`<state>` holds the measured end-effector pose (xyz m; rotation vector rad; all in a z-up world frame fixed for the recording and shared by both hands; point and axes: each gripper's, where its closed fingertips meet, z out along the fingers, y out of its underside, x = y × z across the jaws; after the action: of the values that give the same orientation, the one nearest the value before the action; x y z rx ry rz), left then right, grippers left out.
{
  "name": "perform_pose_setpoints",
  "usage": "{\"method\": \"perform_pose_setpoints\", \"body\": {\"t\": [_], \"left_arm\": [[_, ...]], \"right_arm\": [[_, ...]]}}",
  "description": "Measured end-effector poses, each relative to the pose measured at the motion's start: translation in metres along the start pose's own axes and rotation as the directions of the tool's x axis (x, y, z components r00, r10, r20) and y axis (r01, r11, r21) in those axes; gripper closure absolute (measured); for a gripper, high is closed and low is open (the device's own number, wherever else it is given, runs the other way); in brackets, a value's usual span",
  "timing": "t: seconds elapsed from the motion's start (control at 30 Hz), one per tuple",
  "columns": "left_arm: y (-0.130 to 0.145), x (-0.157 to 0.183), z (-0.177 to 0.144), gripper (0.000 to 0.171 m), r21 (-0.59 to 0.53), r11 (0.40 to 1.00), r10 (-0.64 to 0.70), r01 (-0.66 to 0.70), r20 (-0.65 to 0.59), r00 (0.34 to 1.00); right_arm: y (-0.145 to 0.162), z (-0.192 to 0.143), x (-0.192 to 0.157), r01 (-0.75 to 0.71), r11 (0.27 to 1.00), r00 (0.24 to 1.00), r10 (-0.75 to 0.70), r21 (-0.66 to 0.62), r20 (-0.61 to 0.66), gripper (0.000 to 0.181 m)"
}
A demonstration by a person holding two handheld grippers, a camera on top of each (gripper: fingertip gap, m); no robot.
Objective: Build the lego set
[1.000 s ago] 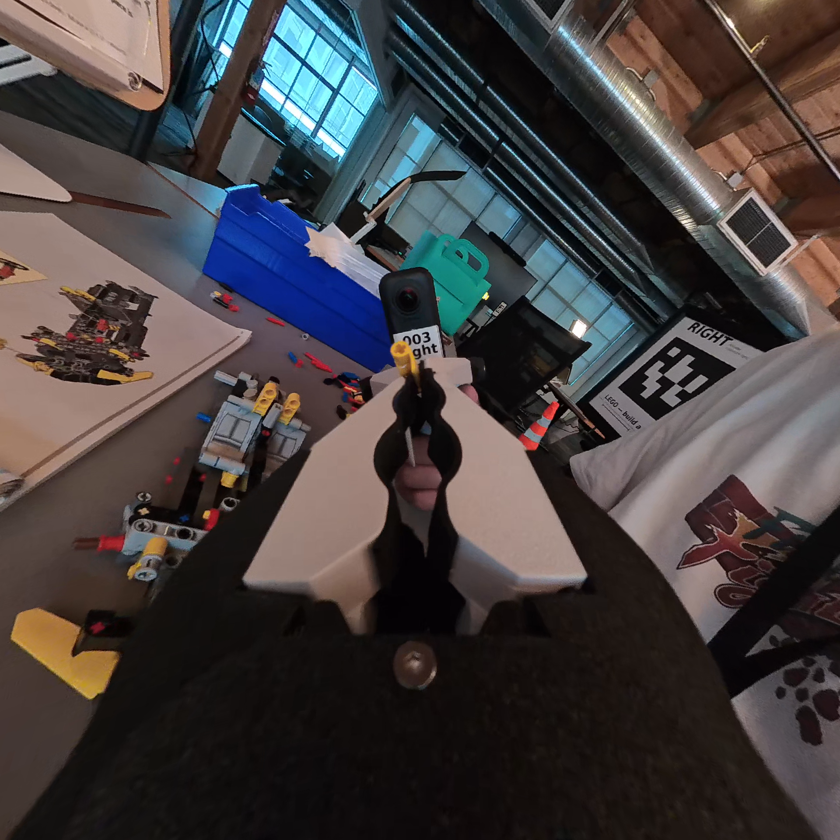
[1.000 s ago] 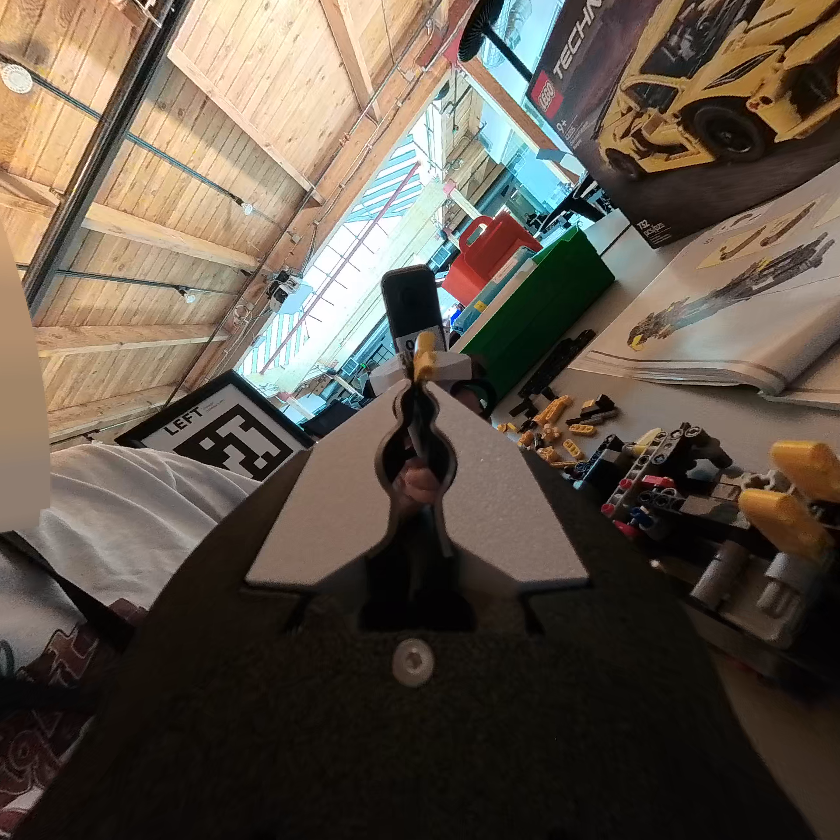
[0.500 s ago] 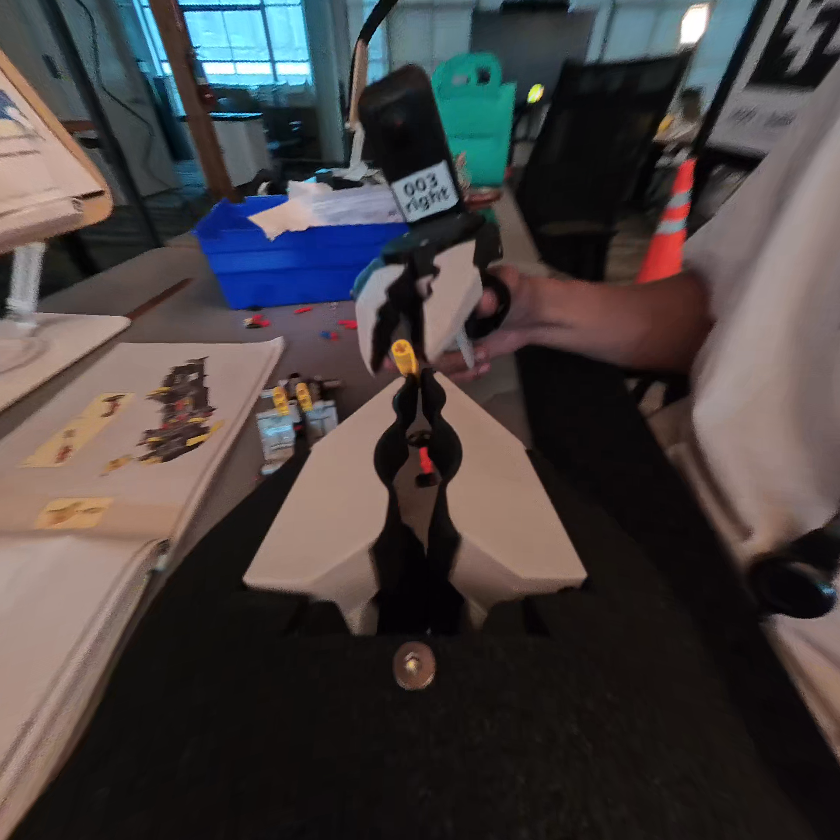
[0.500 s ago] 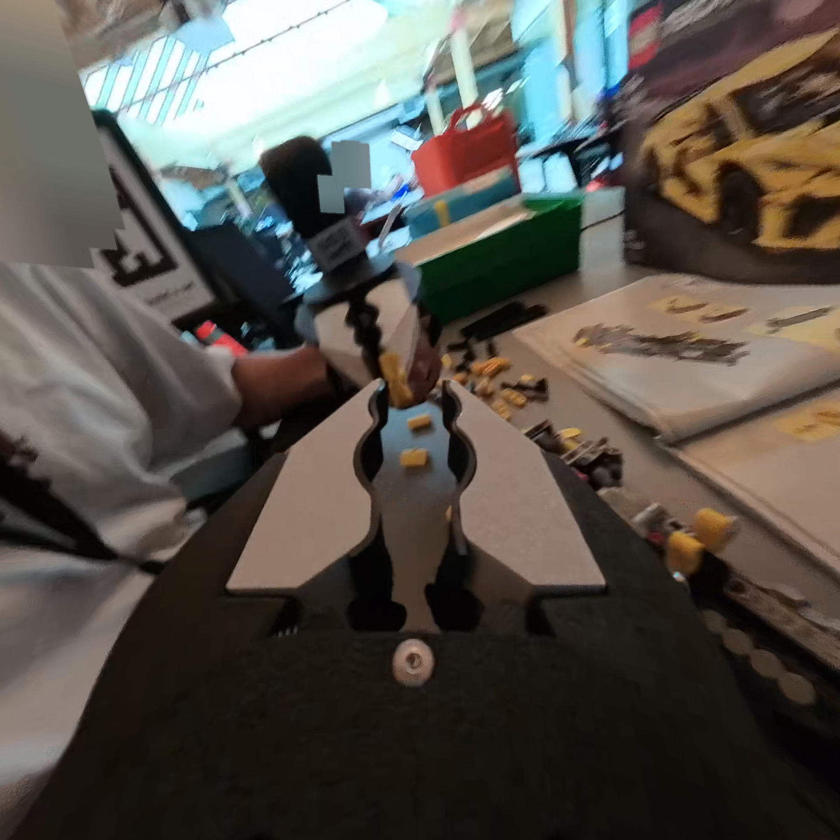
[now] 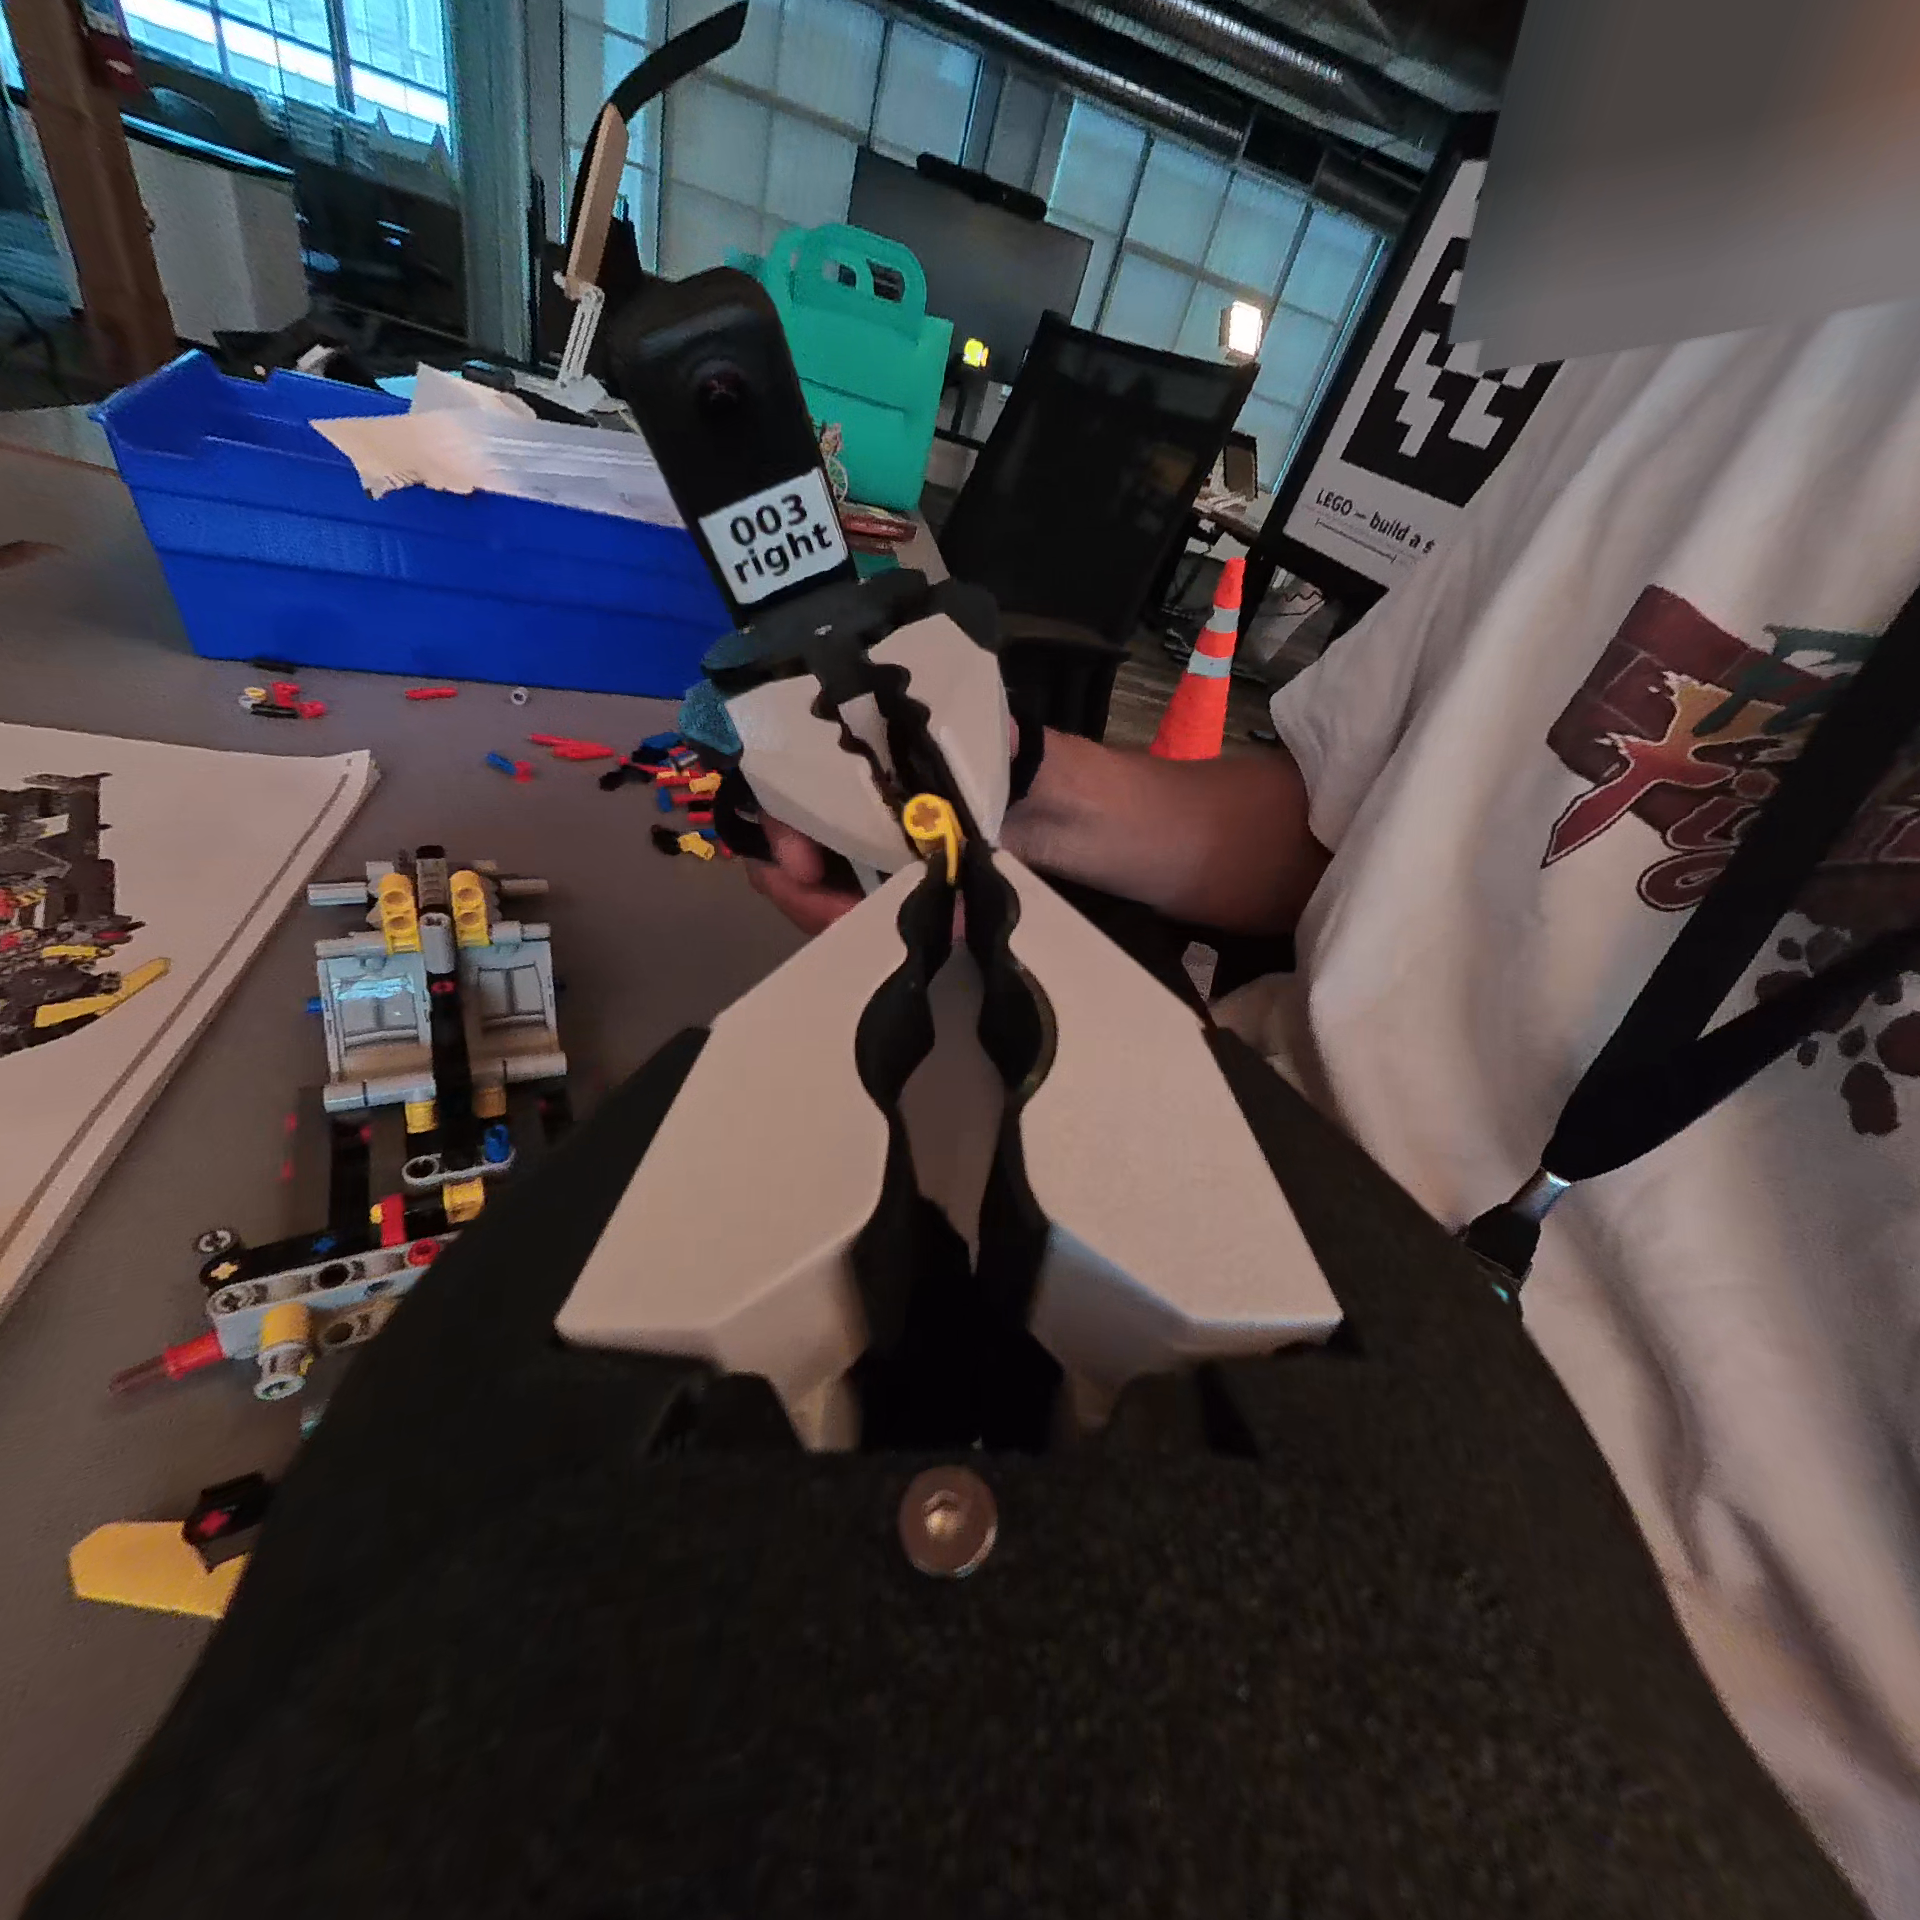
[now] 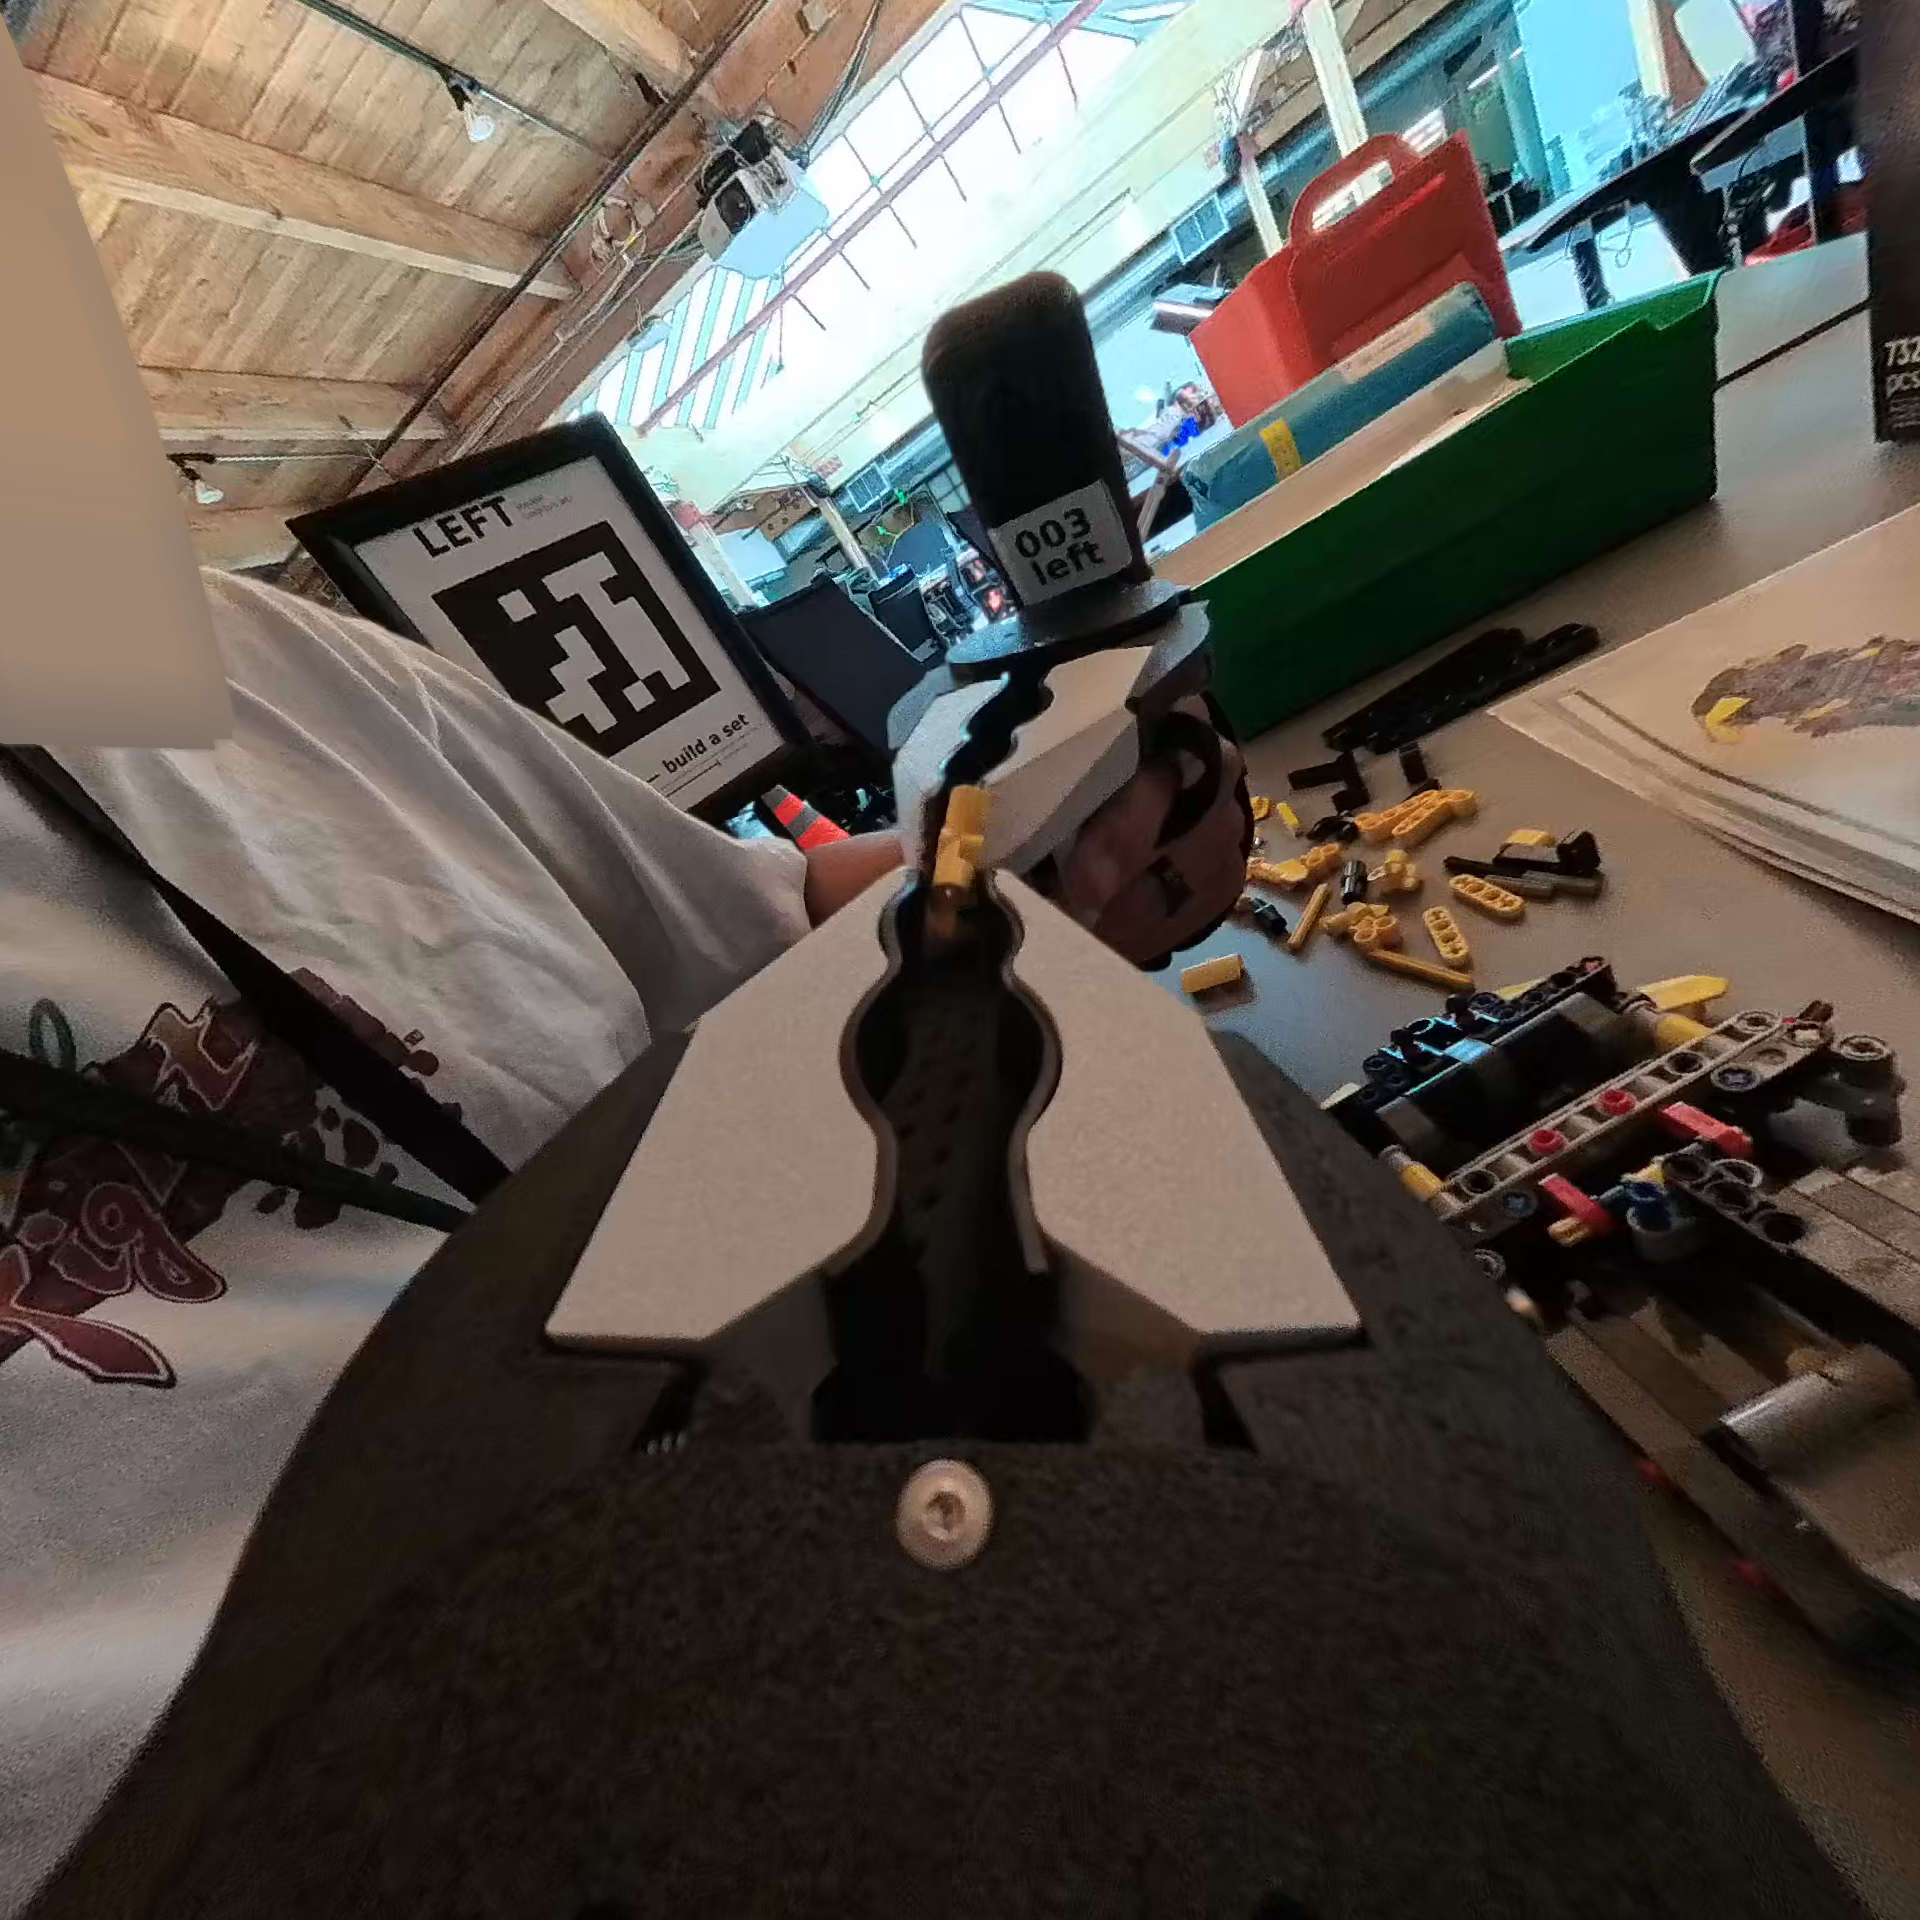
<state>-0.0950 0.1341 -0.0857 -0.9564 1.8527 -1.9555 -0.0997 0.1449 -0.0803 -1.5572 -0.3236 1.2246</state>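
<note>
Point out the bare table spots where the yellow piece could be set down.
Bare grey table lies between the blue bin and the instruction booklet. Another bare strip separates the half-built car from the booklet's page edge. Crowded: the yellow loose parts near the green bin.

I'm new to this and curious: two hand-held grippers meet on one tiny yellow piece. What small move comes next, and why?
Probably one lets go, perhaps the left hand-held gripper, leaving the yellow piece to the right hand-held gripper. Both seem to pinch it tip to tip in mid-air, away from the half-built model.
</note>
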Motion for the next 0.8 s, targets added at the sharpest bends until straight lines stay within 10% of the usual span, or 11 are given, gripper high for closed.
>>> {"method": "perform_pose_setpoints", "body": {"t": [0.17, 0.33, 0.8], "left_arm": [[0.004, -0.03, -0.003, 0.168, -0.056, 0.995, 0.09, -0.079, 0.215, 0.972], [0.013, -0.088, -0.014, 0.131, -0.383, 0.876, 0.479, -0.293, 0.616, 0.626], [0.01, -0.093, -0.006, 0.147, -0.621, 0.678, 0.733, -0.394, 0.611, 0.3]], "right_arm": [[-0.005, -0.006, 0.024, -0.074, 0.996, 0.99, 0.08, 0.051, -0.12, 0.175], [-0.013, -0.023, 0.065, -0.119, 0.977, 0.923, 0.175, 0.177, -0.343, 0.175], [-0.01, -0.02, 0.071, -0.005, 0.992, 0.899, 0.06, 0.126, -0.434, 0.176]]}}
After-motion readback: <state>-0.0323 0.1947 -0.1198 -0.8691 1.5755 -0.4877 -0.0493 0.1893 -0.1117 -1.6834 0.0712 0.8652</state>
